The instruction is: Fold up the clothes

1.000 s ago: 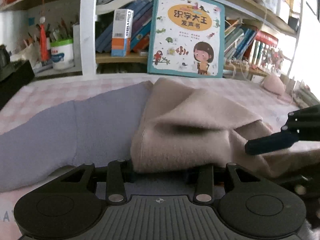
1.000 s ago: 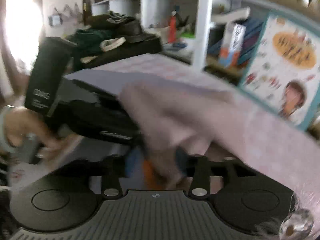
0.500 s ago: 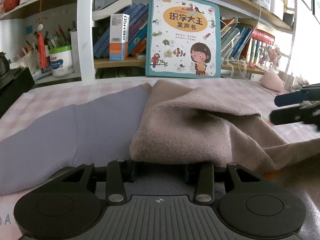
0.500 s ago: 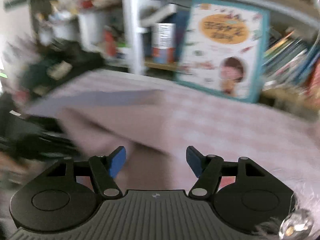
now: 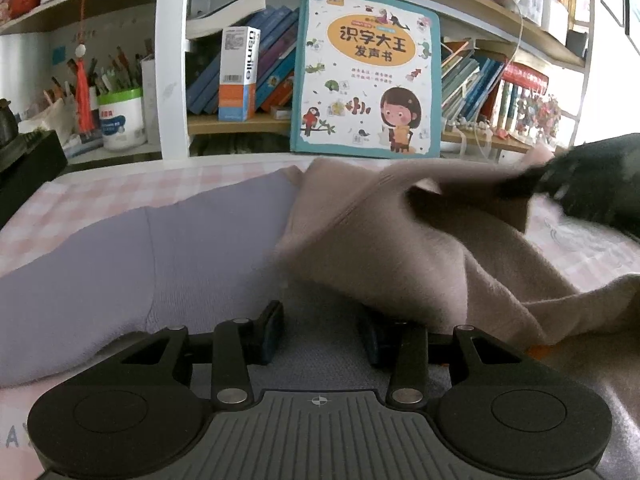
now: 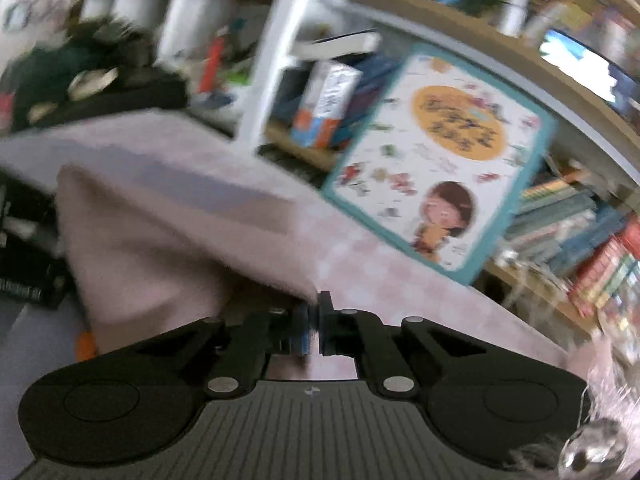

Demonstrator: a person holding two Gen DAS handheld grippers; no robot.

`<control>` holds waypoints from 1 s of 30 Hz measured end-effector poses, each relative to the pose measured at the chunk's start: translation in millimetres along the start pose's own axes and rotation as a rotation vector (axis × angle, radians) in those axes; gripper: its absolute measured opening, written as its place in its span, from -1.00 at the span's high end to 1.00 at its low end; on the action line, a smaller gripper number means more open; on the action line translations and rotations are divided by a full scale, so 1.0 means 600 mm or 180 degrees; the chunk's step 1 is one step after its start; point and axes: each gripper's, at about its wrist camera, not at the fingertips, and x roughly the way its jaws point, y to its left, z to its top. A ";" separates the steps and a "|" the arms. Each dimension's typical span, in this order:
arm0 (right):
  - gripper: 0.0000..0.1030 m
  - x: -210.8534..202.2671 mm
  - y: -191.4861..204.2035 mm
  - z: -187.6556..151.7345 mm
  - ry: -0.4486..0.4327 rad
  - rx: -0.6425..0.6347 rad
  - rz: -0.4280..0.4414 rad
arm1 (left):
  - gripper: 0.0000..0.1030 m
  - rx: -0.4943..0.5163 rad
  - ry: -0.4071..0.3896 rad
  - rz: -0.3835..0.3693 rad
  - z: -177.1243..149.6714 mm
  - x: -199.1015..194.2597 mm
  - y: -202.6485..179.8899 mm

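**Left wrist view: beige fold pinched at its corner**

A pink checked tablecloth [image 5: 120, 192] was seen under a lavender garment [image 5: 140, 264], spread flat toward the left. Bare cloth remained along the bookshelf [image 5: 240, 124] edge. A beige sweater [image 5: 400, 248] was draped over the lavender garment's right side. Its corner [image 6: 308, 296] was clamped between the closed right gripper [image 6: 314, 320]. The left gripper [image 5: 320, 332] was held apart, over the sweater's near hem.

A beige knit garment [image 5: 400, 248] is lying crumpled, one corner lifted, overlapping a flat lavender garment [image 5: 140, 264] on the table.
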 end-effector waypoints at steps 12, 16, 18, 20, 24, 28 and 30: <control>0.93 -0.133 -0.225 -0.025 0.0232 0.0430 -0.1633 | 0.20 0.0100 0.0034 -0.0021 -0.001 0.000 -0.001; 0.92 -0.107 -0.276 -0.079 0.0512 0.0657 -0.1768 | 0.20 0.0139 0.0066 -0.0007 0.001 -0.001 -0.003; 0.92 -0.095 -0.302 -0.106 0.0652 0.0771 -0.1834 | 0.19 0.0153 0.0082 -0.0002 0.002 -0.001 -0.003; 0.92 -0.082 -0.328 -0.133 0.0792 0.0884 -0.1899 | 0.19 0.0173 0.0096 0.0013 0.003 -0.001 -0.004; 0.92 -0.055 -0.370 -0.182 0.1041 0.1077 -0.2006 | 0.19 0.0192 0.0125 0.0048 0.005 -0.003 -0.006; 0.71 -0.029 -0.368 -0.199 0.1086 0.1070 -0.2187 | 0.09 0.0175 0.0121 0.0081 0.008 -0.017 -0.006; 0.22 -0.026 -0.365 -0.200 0.1093 0.1081 -0.2259 | 0.06 0.0167 0.0099 0.0096 0.007 -0.029 -0.004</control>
